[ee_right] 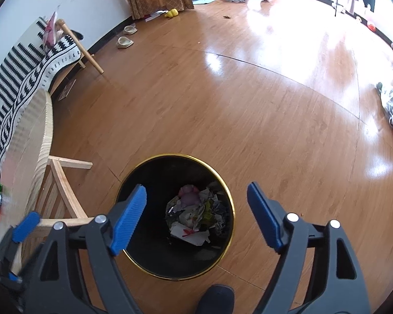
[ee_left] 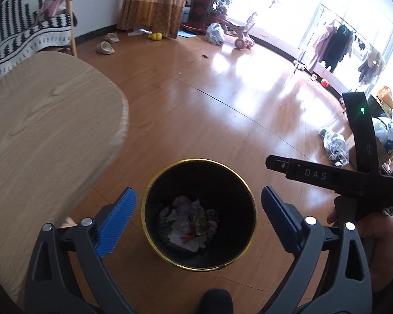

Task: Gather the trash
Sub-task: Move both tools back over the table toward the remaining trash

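Hanging over a black bin with a gold rim [ee_left: 199,265], both sets of tongs point steeply down with their jaws spread wide and nothing between the blue pads. The left tongs [ee_left: 199,209] frame the bin's mouth, one pad outside each side of the rim; the right tongs [ee_right: 196,209] sit slightly off centre, the left pad over the bin's dark inside, the right pad over bare floor just past the rim. The crumpled trash [ee_right: 196,214] lies at the bottom of the bin, well below both sets of pads and touching neither. To the left, the rounded edge of the pale wooden table [ee_left: 52,130] comes near the bin, a strip of floor between them. The wooden floor [ee_right: 249,104] ahead and to the right is broad and open, with slippers [ee_left: 105,48] and bags far off by the walls. In the left view the person's right hand [ee_left: 372,230] grips its tool beside the bin.
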The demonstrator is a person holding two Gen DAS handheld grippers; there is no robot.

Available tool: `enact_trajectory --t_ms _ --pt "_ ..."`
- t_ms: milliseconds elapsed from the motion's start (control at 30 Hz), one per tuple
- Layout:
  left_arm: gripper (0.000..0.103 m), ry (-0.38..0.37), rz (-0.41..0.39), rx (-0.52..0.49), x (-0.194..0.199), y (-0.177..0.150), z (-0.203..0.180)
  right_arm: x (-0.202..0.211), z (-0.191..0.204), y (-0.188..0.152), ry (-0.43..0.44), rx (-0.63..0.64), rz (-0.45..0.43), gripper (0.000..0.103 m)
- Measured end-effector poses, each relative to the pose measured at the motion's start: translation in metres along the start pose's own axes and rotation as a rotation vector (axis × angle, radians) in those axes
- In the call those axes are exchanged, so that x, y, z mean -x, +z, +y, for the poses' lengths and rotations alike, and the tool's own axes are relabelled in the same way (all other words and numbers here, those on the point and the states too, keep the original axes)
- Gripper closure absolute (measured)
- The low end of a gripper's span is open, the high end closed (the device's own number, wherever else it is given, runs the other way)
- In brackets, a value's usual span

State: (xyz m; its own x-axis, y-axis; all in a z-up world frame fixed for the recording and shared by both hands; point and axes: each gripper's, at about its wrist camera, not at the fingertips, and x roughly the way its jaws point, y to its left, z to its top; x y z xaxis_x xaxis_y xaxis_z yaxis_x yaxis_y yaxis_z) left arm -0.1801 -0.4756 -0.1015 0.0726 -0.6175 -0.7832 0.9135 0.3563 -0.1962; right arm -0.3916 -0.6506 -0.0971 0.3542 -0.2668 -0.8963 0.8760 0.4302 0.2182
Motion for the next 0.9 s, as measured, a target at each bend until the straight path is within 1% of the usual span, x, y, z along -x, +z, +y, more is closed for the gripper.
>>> enact_trajectory --t_ms 100,200,300,367,400,533,600,633,700,733,800,867,900 --pt "0.007 0.045 -0.029 0.057 0.022 0.001 0.027 0.005 0.027 0.001 0.009 0.052 -0.004 0.025" --pt "0.007 0.101 -0.049 0.139 0.045 0.001 0.064 0.014 0.073 0.000 0.051 0.123 -0.013 0.025" --pt "0.007 0.204 -0.068 0.198 0.073 -0.003 0.108 0.023 0.132 -0.005 0.118 0.205 -0.021 0.025" --pt "0.006 0.285 -0.079 0.233 0.093 -0.011 0.142 0.029 0.185 -0.014 0.159 0.287 -0.030 0.025" --pt "0.006 0.309 -0.082 0.248 0.100 -0.015 0.153 0.030 0.200 -0.017 0.173 0.312 -0.030 0.025" --pt "0.006 0.395 -0.104 0.372 0.143 -0.037 0.226 0.032 0.290 -0.041 0.246 0.464 -0.018 0.025" --pt "0.006 0.439 -0.125 0.435 0.164 -0.052 0.259 0.032 0.328 -0.052 0.275 0.518 -0.012 0.025" --pt "0.006 0.467 -0.132 0.475 0.175 -0.061 0.280 0.032 0.353 -0.058 0.297 0.544 -0.004 0.025" --pt "0.006 0.499 -0.136 0.540 0.191 -0.076 0.309 0.029 0.401 -0.069 0.343 0.589 0.019 0.025" --pt "0.006 0.513 -0.140 0.589 0.201 -0.087 0.328 0.029 0.421 -0.075 0.360 0.608 0.024 0.025" --pt "0.006 0.528 -0.140 0.642 0.214 -0.103 0.353 0.025 0.468 -0.079 0.390 0.644 0.026 0.025" --pt "0.007 0.552 -0.129 0.658 0.223 -0.117 0.371 0.019 0.520 -0.086 0.416 0.679 0.026 0.025" --pt "0.007 0.551 -0.126 0.657 0.227 -0.123 0.379 0.016 0.536 -0.088 0.421 0.686 0.026 0.025"
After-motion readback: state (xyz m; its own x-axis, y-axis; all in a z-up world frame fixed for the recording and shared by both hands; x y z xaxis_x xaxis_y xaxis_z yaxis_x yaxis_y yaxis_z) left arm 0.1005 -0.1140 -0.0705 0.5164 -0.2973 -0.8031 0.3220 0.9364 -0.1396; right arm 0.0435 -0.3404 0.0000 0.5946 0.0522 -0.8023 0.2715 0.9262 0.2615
